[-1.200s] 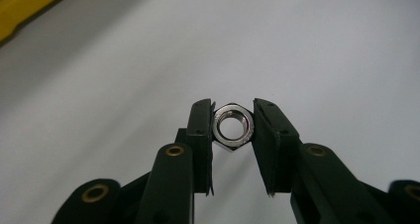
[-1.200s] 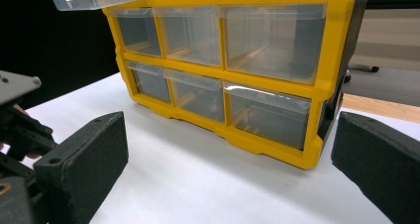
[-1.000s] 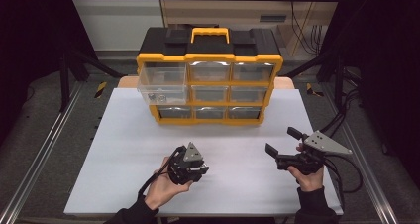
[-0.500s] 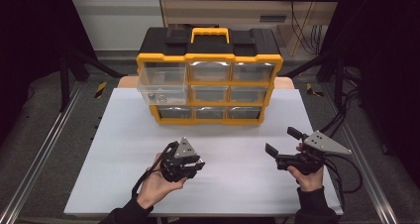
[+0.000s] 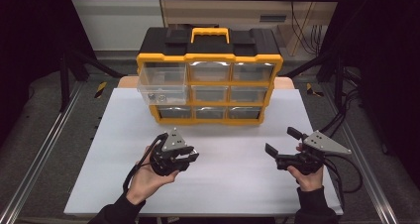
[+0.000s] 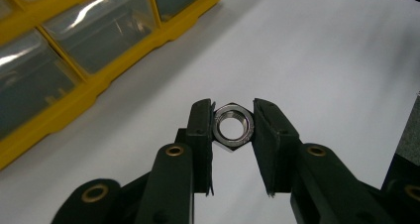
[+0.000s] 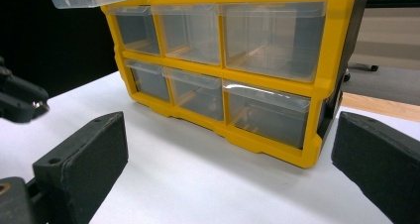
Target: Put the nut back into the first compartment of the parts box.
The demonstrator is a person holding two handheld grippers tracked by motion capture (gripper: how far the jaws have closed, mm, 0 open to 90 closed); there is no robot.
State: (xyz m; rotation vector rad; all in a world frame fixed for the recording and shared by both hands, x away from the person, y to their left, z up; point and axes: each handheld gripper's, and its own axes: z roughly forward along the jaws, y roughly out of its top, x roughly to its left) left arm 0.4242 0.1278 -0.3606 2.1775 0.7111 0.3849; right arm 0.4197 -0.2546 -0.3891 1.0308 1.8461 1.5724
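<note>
Two tongs are working over a white tabletop (image 5: 119, 184), each one held in a person's hand. The left tongs (image 6: 233, 130) are pinching a steel hex nut (image 6: 233, 126) between their black pads, one pad pressing on each side of it, so the nut's round bore is facing the left gripper view. In that view the nut is hanging clear above the white surface, with the yellow frame of the organizer running along the upper left. In the high view the left tongs (image 5: 190, 154) are sitting in the left hand (image 5: 148, 177) over the near left part of the tabletop, in front of the organizer.

The right tongs (image 7: 233, 164) are standing spread wide with nothing between their pads, and in the right gripper view they are pointing at the lower drawers of the organizer. In the high view the right tongs (image 5: 283, 140) are hovering low over the near right part of the tabletop, well apart from the left ones.

A black-and-yellow drawer organizer (image 5: 210, 60) with a yellow carry handle is standing at the far middle of the tabletop. Its top left clear drawer (image 5: 161, 85) is sticking out toward the person, and small metal parts are lying at its front; the other drawers are sitting flush in the frame.
</note>
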